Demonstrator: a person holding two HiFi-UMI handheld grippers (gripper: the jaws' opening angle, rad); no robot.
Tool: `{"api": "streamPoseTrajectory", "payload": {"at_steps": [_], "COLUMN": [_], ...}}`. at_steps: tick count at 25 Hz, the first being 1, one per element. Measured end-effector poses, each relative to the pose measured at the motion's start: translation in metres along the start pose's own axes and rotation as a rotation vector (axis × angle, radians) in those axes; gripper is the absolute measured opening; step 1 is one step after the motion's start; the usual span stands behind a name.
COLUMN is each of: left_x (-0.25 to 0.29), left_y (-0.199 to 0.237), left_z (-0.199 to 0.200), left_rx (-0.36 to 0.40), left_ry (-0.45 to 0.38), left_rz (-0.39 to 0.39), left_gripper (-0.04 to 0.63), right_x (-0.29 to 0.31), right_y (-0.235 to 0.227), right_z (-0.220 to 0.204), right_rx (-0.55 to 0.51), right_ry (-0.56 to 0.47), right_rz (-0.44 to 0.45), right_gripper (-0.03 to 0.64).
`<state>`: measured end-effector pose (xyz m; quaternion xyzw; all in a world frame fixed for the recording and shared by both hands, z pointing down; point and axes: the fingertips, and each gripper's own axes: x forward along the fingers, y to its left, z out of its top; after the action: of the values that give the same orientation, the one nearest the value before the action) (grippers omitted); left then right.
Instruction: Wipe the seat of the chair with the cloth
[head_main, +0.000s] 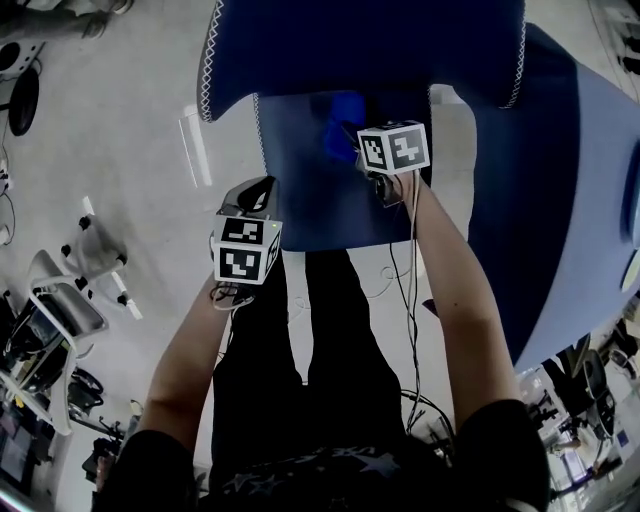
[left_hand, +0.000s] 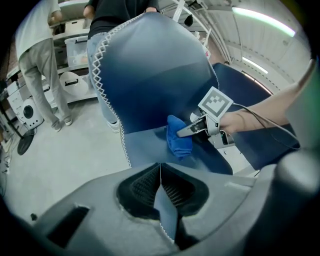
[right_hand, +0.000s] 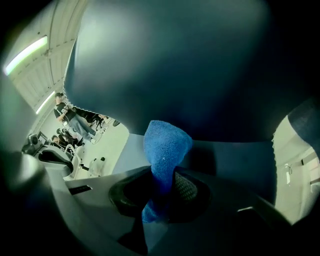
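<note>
Fingers (left_hand: 142, 187) of left gripper (left_hand: 160, 169): closed on the stitched front edge of the blue padded fabric chair seat (head_main: 310, 205). Right gripper (right_hand: 160, 176): clamped on bright blue terry cloth (right_hand: 166, 147), which rests on the seat near the backrest (left_hand: 160, 75). Risk: firm dragging may pull the cloth free.

In the head view the chair's backrest (head_main: 360, 40) runs off the top edge. The blue cloth (head_main: 342, 135) is mostly hidden behind the marker cube (head_main: 394, 147) of the right gripper (right_hand: 162, 187), and so are that gripper's jaws. In the right gripper view the cloth's lower end sinks into the dark between the jaws.

In the left gripper view a stitched strip of the seat edge (left_hand: 162, 220) stands between the jaws of the left gripper (left_hand: 160, 172). Its lower end is lost behind the gripper body. A standing person (left_hand: 37, 65) is cut off by the rim of that view at the shoulders. A second person (left_hand: 117, 12) is largely hidden behind the backrest. The distant figures (right_hand: 75, 122) in the right gripper view are too small to make out.
</note>
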<state>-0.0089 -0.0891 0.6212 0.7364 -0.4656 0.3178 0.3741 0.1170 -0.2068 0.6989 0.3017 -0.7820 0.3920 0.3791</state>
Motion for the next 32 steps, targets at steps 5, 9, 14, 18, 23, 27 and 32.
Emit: {"api": "streamPoseTrajectory", "payload": {"at_steps": [5,9,14,18,23,27,32], "left_x": [0.011,0.02,0.026,0.03,0.031,0.026,0.018], "left_y": [-0.025,-0.043,-0.064,-0.08,-0.079,-0.074,-0.057], "left_z": [0.009,0.014,0.023,0.029,0.026,0.021,0.011], "left_rx": [0.026,0.035,0.059,0.075,0.075,0.052,0.025], "left_ry": [0.009,0.02,0.022,0.021,0.022,0.023,0.02], "left_rz": [-0.015,-0.034,-0.051,-0.061,-0.063,-0.055,-0.042], "left_gripper": [0.021,0.021,0.021,0.021,0.021,0.021,0.021], "right_x": [-0.024,-0.044,-0.071,-0.089,-0.096,-0.1,-0.082], "right_y": [-0.044,-0.079,-0.115,-0.137,-0.144,-0.123,-0.052], "right_z": [-0.006,-0.013,-0.027,-0.036,-0.044,-0.037,-0.018], "right_rx": [0.035,0.095,0.221,0.254,0.261,0.264,0.189], "right_ry": [-0.019,-0.047,-0.087,-0.109,-0.109,-0.137,-0.14], "right_rz": [-0.047,-0.088,-0.121,-0.153,-0.192,-0.142,0.004], "right_gripper": [0.074,0.075,0.077,0.077,0.075,0.074,0.074]}}
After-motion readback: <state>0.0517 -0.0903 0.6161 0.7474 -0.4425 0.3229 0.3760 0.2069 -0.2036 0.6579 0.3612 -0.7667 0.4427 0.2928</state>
